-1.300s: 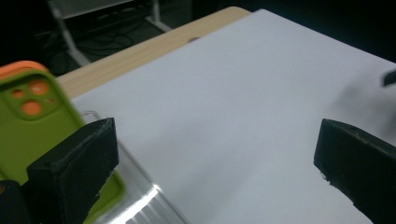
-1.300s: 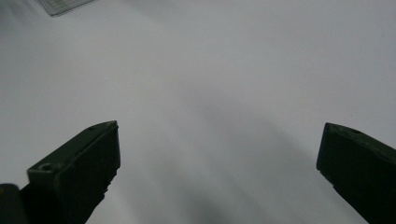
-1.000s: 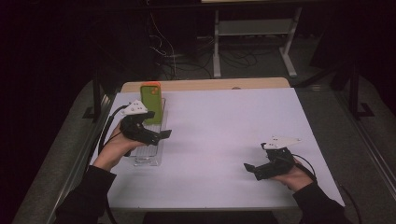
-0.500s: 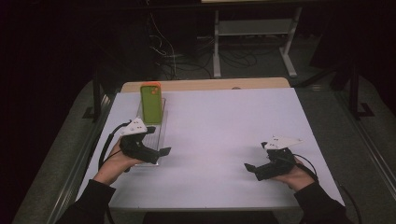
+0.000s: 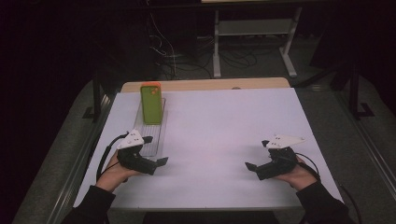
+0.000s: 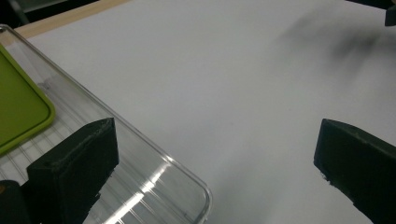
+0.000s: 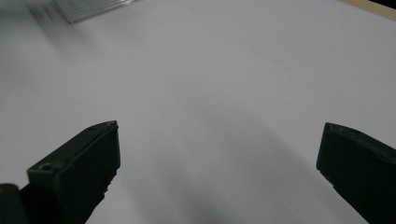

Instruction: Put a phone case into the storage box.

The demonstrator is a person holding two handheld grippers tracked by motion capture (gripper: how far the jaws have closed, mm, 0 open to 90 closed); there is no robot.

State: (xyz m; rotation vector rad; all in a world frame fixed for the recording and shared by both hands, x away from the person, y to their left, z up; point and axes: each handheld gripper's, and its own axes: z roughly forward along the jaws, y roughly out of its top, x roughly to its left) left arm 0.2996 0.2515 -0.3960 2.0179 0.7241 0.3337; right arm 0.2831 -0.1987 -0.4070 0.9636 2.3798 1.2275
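You hold two grippers over the white bench (image 5: 219, 126), one in each hand. Your left gripper (image 5: 156, 163) sits at the near left, jaws spread wide and empty; in the left gripper view one jaw hangs over the near corner of the tray (image 6: 154, 172), the other over bare bench. Your right gripper (image 5: 252, 167) sits at the near right, well apart from the left, jaws also wide and holding nothing, with bare bench between them. One clear ribbed tray (image 5: 152, 135) lies just beyond your left gripper. One green phone case (image 5: 152, 103) with an orange top edge rests on the tray's far end.
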